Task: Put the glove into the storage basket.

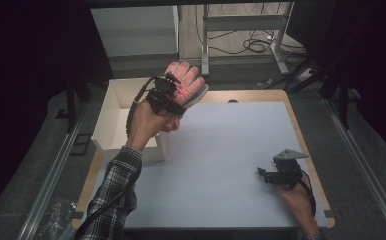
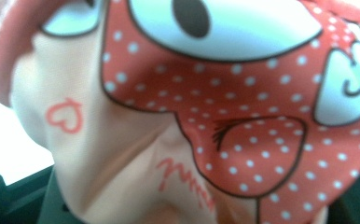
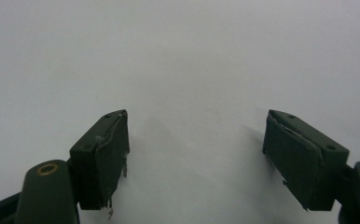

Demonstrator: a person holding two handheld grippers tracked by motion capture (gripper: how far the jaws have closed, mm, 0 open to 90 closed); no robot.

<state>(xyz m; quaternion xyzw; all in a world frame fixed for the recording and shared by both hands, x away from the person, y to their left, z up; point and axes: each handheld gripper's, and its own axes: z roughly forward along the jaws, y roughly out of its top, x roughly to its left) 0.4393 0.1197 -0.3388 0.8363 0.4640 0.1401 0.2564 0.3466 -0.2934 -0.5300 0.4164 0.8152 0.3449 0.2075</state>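
Note:
A pink and red glove (image 1: 185, 82) with white polka dots and cartoon prints is held up in the air by my left gripper (image 1: 168, 95), which is shut on it above the near edge of the white box (image 1: 112, 120). In the left gripper view the glove's fabric (image 2: 206, 126) hangs right against the camera. My right gripper (image 1: 267, 175) rests low over the right front of the grey mat (image 1: 221, 150), its jaws wide apart with bare mat between the fingertips (image 3: 106, 154).
The open white box stands at the table's left, beyond the mat's edge. The wooden table rim (image 1: 301, 135) frames the mat. Behind the table are a desk frame (image 1: 241, 30) and floor cables (image 1: 258, 45).

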